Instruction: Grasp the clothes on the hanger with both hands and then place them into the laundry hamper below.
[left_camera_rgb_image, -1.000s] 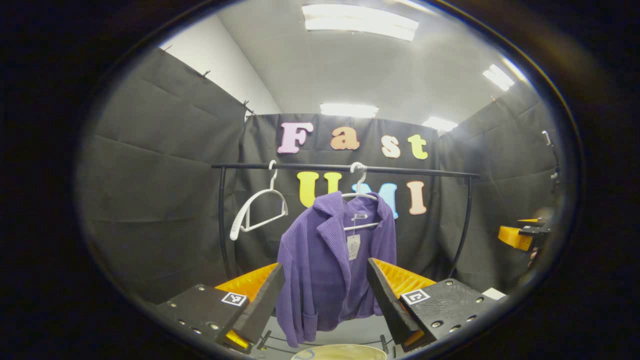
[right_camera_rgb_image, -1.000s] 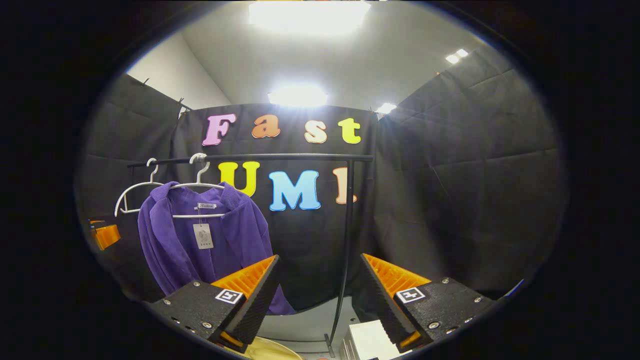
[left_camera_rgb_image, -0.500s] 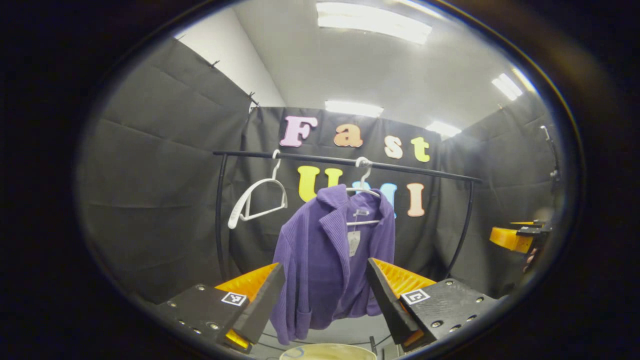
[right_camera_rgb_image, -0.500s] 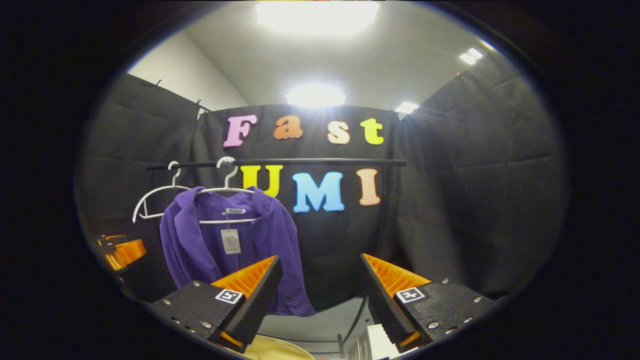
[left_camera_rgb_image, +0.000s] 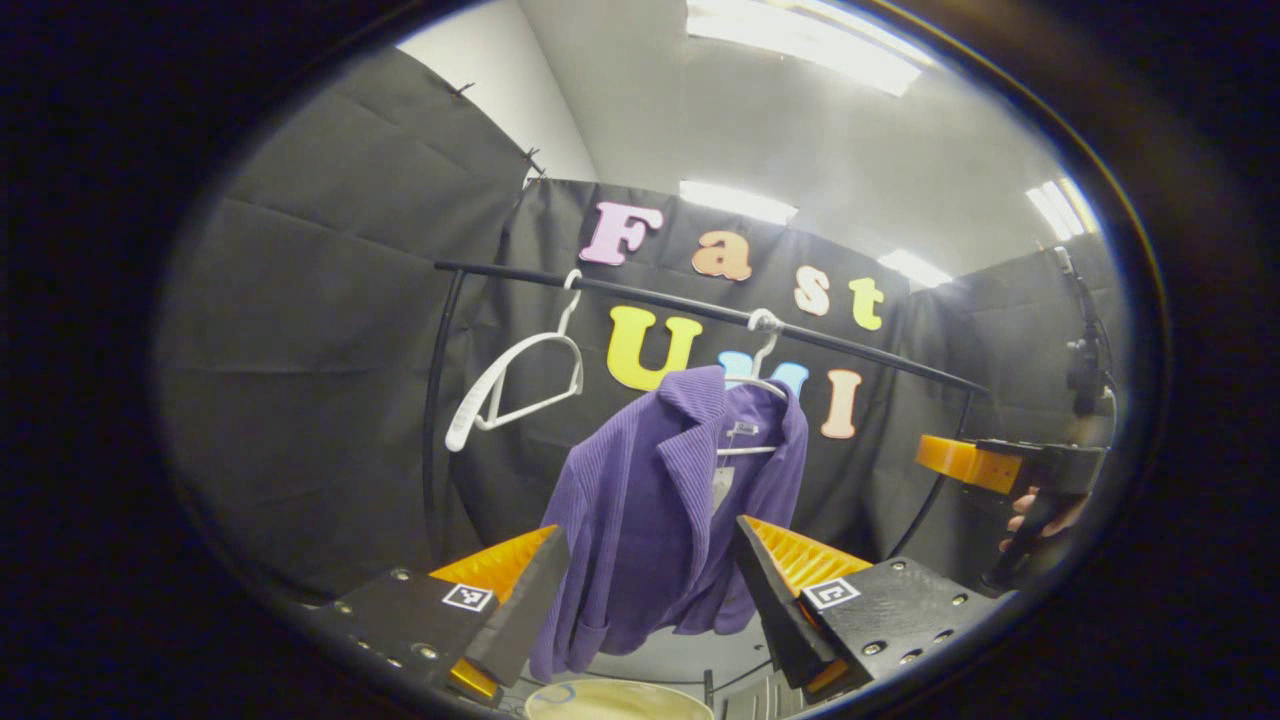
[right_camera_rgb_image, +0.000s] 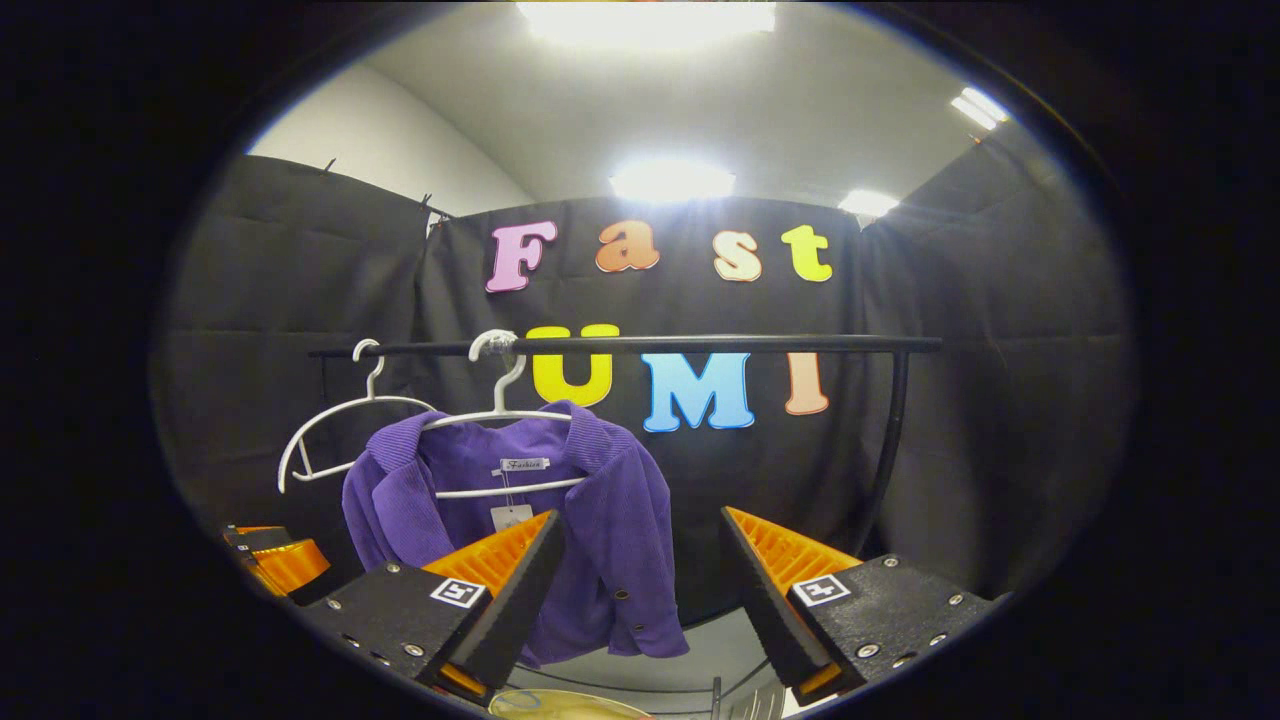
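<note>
Purple ribbed cloth marks the target: a collared jacket (left_camera_rgb_image: 655, 520) hangs on a white hanger (left_camera_rgb_image: 757, 382) from the black rail (left_camera_rgb_image: 700, 308), toward the middle of it, with the hamper's pale rim (left_camera_rgb_image: 615, 700) low and near, under its hem. The left gripper (left_camera_rgb_image: 650, 590) hangs short of the jacket, fingers spread wide and empty, the jacket's front framed between them. The right gripper (right_camera_rgb_image: 640, 590) is likewise wide open and empty, aimed at the jacket's right shoulder and sleeve; in the left gripper view it shows far right, held in a hand (left_camera_rgb_image: 1040, 510).

The step in hand looks like the approach, nothing grasped yet. To do it well, I'd bring each gripper to a shoulder, one per side, and pinch cloth only, below the hanger's wire, so the jacket can be lifted clear of the hanger's ends rather than dragged down against them.

An empty white hanger (left_camera_rgb_image: 520, 390) hangs just left of the jacket and could snag the left gripper. A paper tag (left_camera_rgb_image: 722, 485) dangles at the collar. The rail's right upright (right_camera_rgb_image: 885, 440) stands near the right gripper's path.
</note>
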